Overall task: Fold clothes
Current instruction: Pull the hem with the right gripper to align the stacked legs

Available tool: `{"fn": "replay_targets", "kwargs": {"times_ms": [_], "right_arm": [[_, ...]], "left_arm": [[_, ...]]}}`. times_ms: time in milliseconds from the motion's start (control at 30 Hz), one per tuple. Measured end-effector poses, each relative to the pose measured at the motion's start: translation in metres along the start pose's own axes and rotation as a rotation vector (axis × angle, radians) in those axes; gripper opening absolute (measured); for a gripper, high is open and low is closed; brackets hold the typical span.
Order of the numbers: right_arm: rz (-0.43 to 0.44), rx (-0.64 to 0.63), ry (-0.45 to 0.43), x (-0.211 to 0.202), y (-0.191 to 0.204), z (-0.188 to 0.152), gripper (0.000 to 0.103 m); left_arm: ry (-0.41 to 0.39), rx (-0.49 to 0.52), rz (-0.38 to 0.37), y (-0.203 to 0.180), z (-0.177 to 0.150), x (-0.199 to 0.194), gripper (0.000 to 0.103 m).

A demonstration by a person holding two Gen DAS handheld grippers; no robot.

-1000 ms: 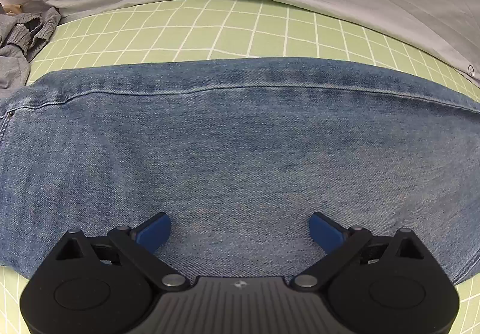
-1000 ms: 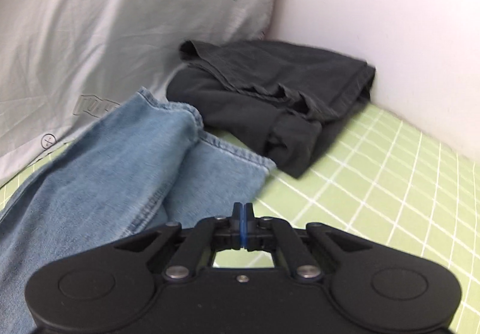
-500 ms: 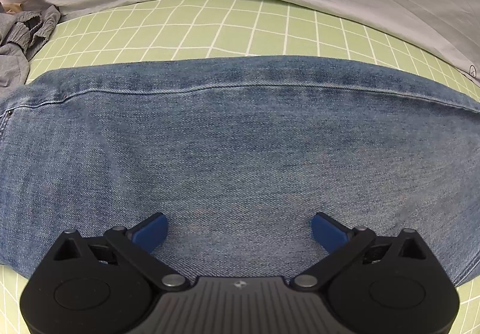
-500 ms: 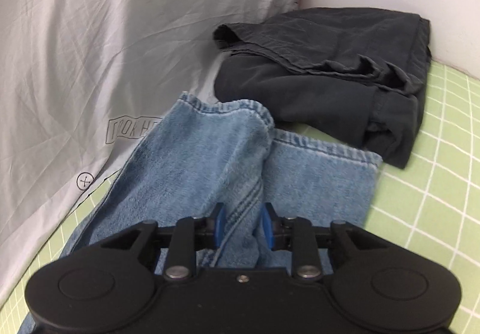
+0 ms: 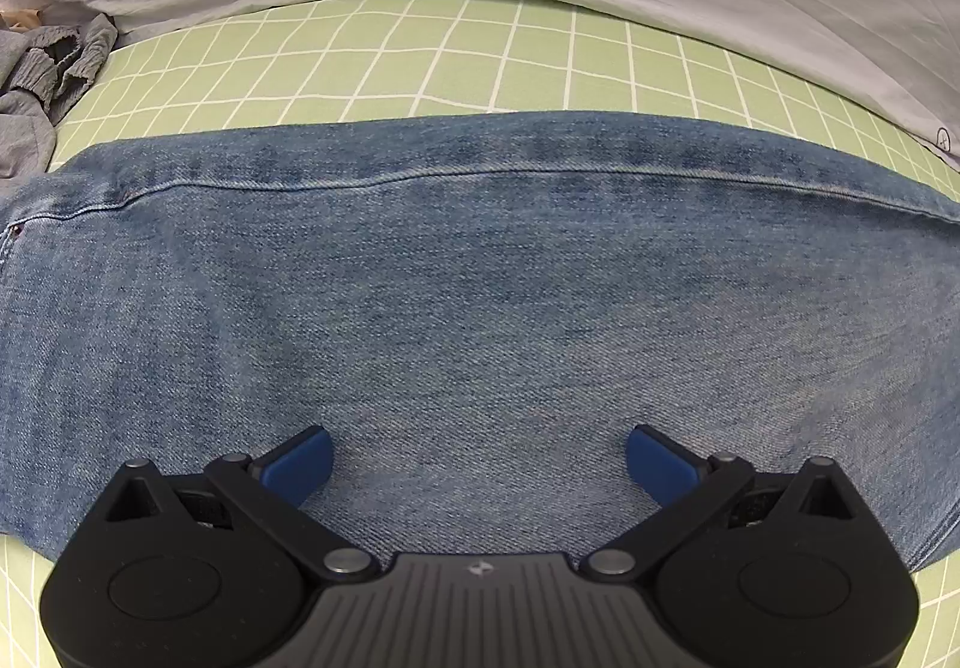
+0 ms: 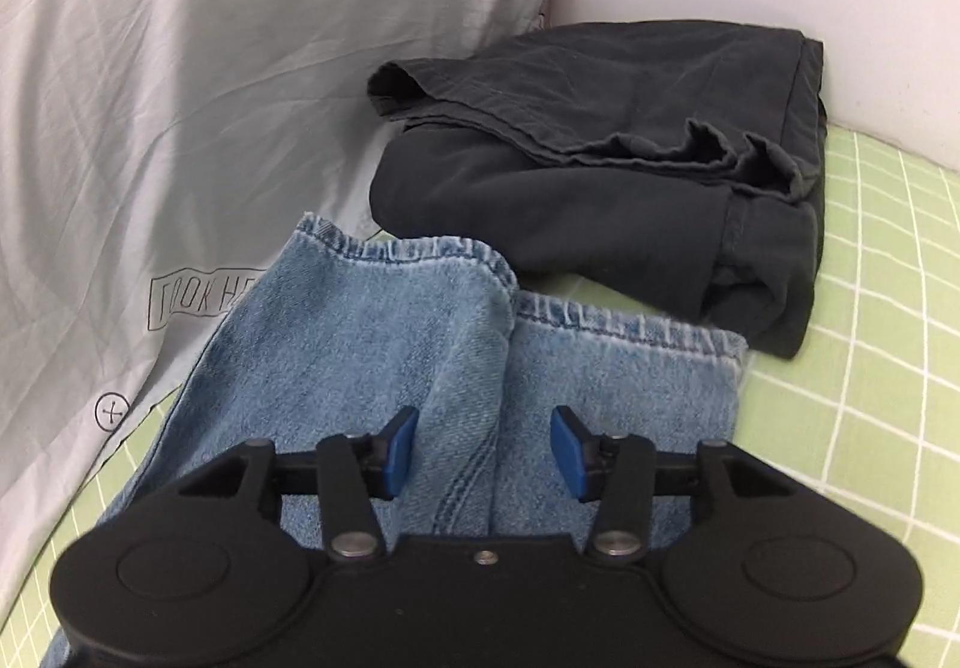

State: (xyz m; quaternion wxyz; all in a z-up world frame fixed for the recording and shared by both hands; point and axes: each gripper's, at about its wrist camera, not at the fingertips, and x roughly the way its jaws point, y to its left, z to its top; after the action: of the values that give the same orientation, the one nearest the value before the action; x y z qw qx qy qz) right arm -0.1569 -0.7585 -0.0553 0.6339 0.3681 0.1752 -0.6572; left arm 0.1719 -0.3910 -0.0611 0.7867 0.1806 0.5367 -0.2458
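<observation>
blue jeans (image 5: 480,308) lie flat across the green checked sheet (image 5: 420,62), leg hems (image 6: 510,296) at the far end touching a folded dark garment (image 6: 600,176) by the wall. left gripper (image 5: 479,458) sits low over the mid-leg denim, jaws spread wide, holding nothing. right gripper (image 6: 483,452) over the two hems, jaws parted about halfway (nothing gripped). grey pillowcase (image 6: 180,98) on the left, grey knit garment (image 5: 36,86) far left.
</observation>
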Motion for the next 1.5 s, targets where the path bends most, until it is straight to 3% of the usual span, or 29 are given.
{"fn": "replay_targets", "kwargs": {"times_ms": [33, 67, 133, 233, 400, 433, 467, 500, 600, 700, 833, 867, 900, 1000, 1100, 1333, 1500], "right_arm": [[0.030, -0.017, 0.006, 0.000, -0.001, 0.000, 0.030], [0.071, -0.037, 0.016, -0.001, 0.000, 0.001, 0.005], [0.081, -0.098, -0.023, -0.015, 0.004, 0.003, 0.006], [0.044, -0.231, -0.153, -0.054, 0.012, 0.003, 0.005], [-0.078, -0.301, -0.165, -0.066, -0.002, -0.016, 0.006], [-0.103, -0.267, -0.136, -0.062, -0.011, -0.018, 0.007], [-0.129, -0.223, -0.101, -0.057, -0.020, -0.019, 0.011], [-0.154, -0.178, -0.066, -0.051, -0.030, -0.020, 0.021], [-0.163, -0.118, -0.065, -0.051, -0.041, -0.017, 0.043], [-0.147, -0.110, -0.058, -0.044, -0.044, -0.013, 0.049], [-0.118, -0.094, -0.052, -0.034, -0.047, -0.011, 0.050], [-0.113, -0.098, -0.054, -0.033, -0.047, -0.011, 0.046], [-0.109, -0.102, -0.056, -0.031, -0.047, -0.011, 0.033], [-0.103, -0.122, -0.064, -0.030, -0.048, -0.011, 0.010], [-0.134, -0.128, -0.066, -0.045, -0.061, -0.014, 0.008], [-0.249, -0.140, -0.028, -0.104, -0.140, -0.036, 0.008], [-0.351, -0.189, 0.046, -0.134, -0.186, -0.058, 0.013]], "left_arm": [[0.000, 0.000, 0.000, 0.000, 0.000, 0.000, 0.103], [-0.001, 0.000, 0.000, 0.000, 0.000, 0.000, 0.103], [-0.001, 0.000, 0.000, 0.000, 0.000, 0.000, 0.103], [0.000, -0.001, 0.000, 0.000, 0.001, 0.000, 0.103], [0.000, -0.002, 0.000, 0.000, 0.003, 0.000, 0.103], [0.001, -0.001, 0.000, 0.000, 0.003, 0.001, 0.103], [0.002, 0.000, -0.001, 0.001, 0.004, 0.001, 0.103], [0.003, 0.003, -0.002, 0.001, 0.004, 0.001, 0.103], [0.001, 0.005, -0.003, 0.001, 0.005, 0.001, 0.103], [-0.001, 0.003, -0.002, 0.001, 0.005, 0.001, 0.103], [-0.002, 0.004, -0.002, 0.000, 0.005, 0.001, 0.103], [-0.003, 0.004, -0.002, 0.000, 0.004, 0.001, 0.103], [-0.004, 0.005, -0.003, 0.000, 0.004, 0.001, 0.103], [0.005, 0.031, -0.014, 0.000, 0.003, 0.000, 0.103], [0.027, 0.073, -0.030, 0.003, 0.001, -0.001, 0.103], [0.110, 0.150, -0.051, 0.011, -0.022, -0.010, 0.103], [0.097, 0.208, -0.049, 0.005, -0.050, -0.023, 0.103]]}}
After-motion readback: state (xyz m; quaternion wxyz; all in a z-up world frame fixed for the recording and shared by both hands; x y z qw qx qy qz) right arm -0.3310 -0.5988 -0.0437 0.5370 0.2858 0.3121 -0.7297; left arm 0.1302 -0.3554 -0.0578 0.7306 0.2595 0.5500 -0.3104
